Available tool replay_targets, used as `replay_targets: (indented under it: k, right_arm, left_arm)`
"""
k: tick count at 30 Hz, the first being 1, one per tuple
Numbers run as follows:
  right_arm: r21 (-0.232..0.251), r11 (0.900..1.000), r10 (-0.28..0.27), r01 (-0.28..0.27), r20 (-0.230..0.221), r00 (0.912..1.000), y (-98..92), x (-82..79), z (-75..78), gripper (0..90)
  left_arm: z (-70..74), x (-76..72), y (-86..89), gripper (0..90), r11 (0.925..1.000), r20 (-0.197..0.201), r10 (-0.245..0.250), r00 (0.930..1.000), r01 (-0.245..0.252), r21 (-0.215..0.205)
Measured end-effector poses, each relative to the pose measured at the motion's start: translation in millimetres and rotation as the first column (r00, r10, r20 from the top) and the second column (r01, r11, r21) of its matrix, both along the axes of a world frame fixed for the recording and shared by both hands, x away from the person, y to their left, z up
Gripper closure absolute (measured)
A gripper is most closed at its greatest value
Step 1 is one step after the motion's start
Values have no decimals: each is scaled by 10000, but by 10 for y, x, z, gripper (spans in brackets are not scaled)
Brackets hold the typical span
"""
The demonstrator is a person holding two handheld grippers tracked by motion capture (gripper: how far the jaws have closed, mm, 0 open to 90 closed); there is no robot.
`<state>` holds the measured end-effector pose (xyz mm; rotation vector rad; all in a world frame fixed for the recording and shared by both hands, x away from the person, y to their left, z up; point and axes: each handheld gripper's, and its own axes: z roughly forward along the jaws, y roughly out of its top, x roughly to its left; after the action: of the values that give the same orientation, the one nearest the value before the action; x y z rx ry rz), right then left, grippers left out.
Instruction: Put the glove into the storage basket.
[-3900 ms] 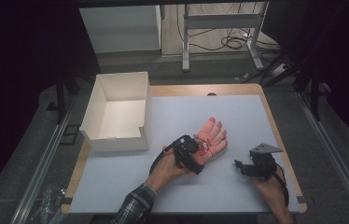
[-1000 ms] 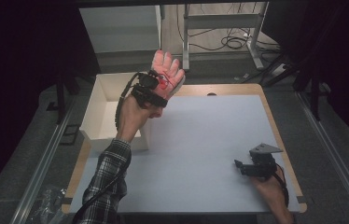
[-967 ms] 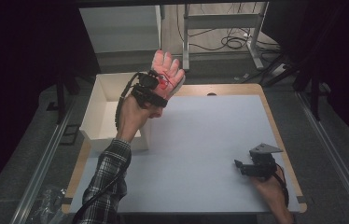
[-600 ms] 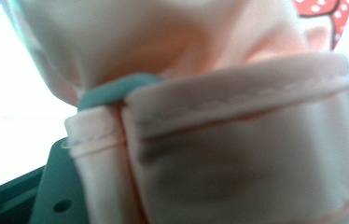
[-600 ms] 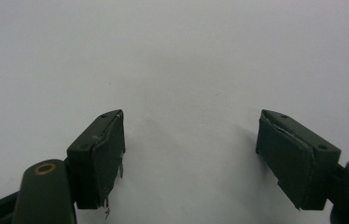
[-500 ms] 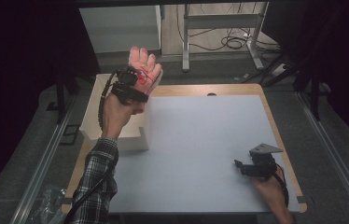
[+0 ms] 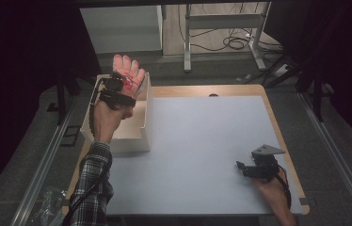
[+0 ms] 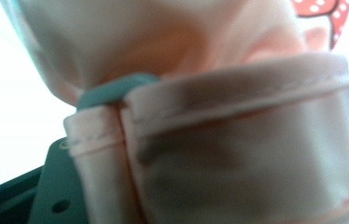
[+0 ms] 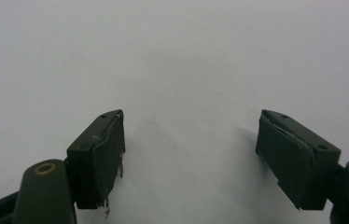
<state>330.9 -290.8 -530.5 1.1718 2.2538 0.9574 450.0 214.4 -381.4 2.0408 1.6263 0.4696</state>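
A peach-pink glove (image 7: 128,75) with a red dotted patch hangs above the far end of the white open box (image 7: 147,123) at the table's left. My left gripper (image 7: 122,86) is shut on the glove's cuff. In the left gripper view the hemmed cuff (image 8: 238,154) is bunched up close over the jaws, and a grey pad (image 8: 112,88) pokes out beside a fold. My right gripper (image 7: 240,168) rests on the white mat near the front right. Its jaws stand wide open with nothing but bare mat between them (image 9: 191,140).
The white mat (image 7: 202,127) covers most of the wooden table. Beyond the table's far edge are a white cabinet (image 7: 122,28), a metal frame's legs (image 7: 221,23) and cables on the floor. A metal rail (image 7: 47,160) runs along the table's left side.
My left hand has carried the glove leftward and slightly down, from above the box's far right corner to over the box. The right gripper has not moved.
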Motion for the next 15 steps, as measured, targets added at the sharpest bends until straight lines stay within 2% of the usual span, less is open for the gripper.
replay_targets:
  k: [6, 7, 9, 11, 14, 15]
  right_arm:
    - [4, 10000, 1, -1, -2, 10000, 0, 0, 0, 239]
    - [4, 10000, 1, -1, -2, 10000, 0, 0, 0, 239]
    - [3, 10000, -1, 1, -2, 10000, 0, 0, 0, 239]
    - [3, 10000, 1, -1, -1, 10000, 0, 0, 0, 239]
    - [4, 10000, -1, 1, -2, 10000, -1, 0, 0, 239]
    - [4, 10000, -1, 1, -2, 10000, -1, 0, 0, 239]
  left_arm:
    - [-232, 78, 69, 366, 9995, -271, 302, 9992, -303, -30]
    - [-232, 78, 69, 366, 9995, -271, 302, 9992, -303, -30]
    - [-353, 118, 72, 365, 9994, -465, 351, 9983, -350, 25]
    - [-383, 129, 70, 364, 9993, -545, 361, 9979, -362, 1]
    - [-552, 205, 54, 363, 9992, -822, 404, 9958, -405, 12]
    - [-552, 205, 54, 363, 9992, -822, 404, 9958, -405, 12]
